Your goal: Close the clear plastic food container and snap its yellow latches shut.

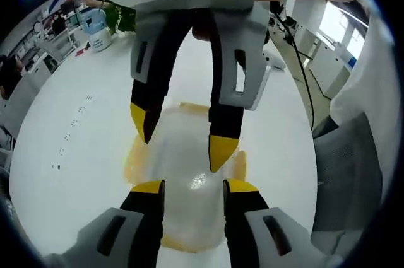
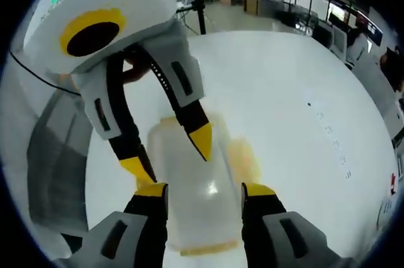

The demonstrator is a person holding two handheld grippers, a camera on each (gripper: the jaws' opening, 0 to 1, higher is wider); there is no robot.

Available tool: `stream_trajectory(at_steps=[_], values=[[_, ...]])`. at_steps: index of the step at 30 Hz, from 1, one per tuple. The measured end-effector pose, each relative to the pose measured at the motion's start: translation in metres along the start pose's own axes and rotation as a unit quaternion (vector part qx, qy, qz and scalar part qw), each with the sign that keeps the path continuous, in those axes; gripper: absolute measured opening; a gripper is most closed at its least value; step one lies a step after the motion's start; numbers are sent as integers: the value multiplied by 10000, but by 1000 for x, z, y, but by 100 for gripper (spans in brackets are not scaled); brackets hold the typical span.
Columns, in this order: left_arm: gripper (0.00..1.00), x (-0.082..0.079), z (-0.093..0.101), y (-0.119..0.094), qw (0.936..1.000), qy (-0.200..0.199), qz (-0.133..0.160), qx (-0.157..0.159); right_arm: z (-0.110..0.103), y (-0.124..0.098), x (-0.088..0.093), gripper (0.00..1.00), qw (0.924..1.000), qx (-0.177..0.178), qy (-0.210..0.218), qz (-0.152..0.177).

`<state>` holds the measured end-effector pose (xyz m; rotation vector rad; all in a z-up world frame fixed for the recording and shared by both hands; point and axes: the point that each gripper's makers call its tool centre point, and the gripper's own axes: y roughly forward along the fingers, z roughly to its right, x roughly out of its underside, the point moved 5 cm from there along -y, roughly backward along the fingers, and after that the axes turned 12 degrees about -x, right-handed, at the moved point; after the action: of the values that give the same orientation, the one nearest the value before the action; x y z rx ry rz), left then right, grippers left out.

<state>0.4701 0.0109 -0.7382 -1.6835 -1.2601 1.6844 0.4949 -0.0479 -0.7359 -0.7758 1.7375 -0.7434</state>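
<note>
Table (image 1: 69, 123) surface, white and glossy, carries the clear plastic food container (image 1: 189, 154) near its middle. The container lies between the two grippers, which face each other across it. Its lid appears to be resting on top, though whether it is fully seated cannot be told. A yellow latch (image 1: 134, 157) shows along one long side and another yellow latch (image 2: 243, 154) is visible in the right gripper view.

The left gripper (image 1: 189, 186) hovers over the near end of the container with its fingers spread apart and holding nothing. The right gripper (image 2: 205, 191) stands likewise, fingers parted and empty, straddling the lid's width.

Handling judgement: the container is probably light, thin-walled and smooth, so it is likely to slide on the slick table and flex under load. Brace the body with one gripper. Press each latch at its outer yellow edge, pushing toward the container wall rather than squeezing the clear lid.
</note>
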Motion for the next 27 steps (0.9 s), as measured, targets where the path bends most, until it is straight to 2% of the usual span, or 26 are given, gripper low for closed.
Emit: stream_trajectory(at_steps=[6, 15, 23, 27], values=[[38, 1, 6, -2, 10000, -7, 5, -14, 6, 1, -2, 47, 10000, -15, -17, 11], [40, 4, 14, -5, 9996, -273, 105, -37, 14, 7, -6, 50, 9999, -118, -7, -7], [46, 7, 22, -6, 9989, -365, 250, -154, 20, 12, -7, 51, 9999, -159, 5, -54], [47, 8, 26, -5, 9988, -276, 293, -285, 21, 14, -6, 51, 9998, -204, 32, -81]])
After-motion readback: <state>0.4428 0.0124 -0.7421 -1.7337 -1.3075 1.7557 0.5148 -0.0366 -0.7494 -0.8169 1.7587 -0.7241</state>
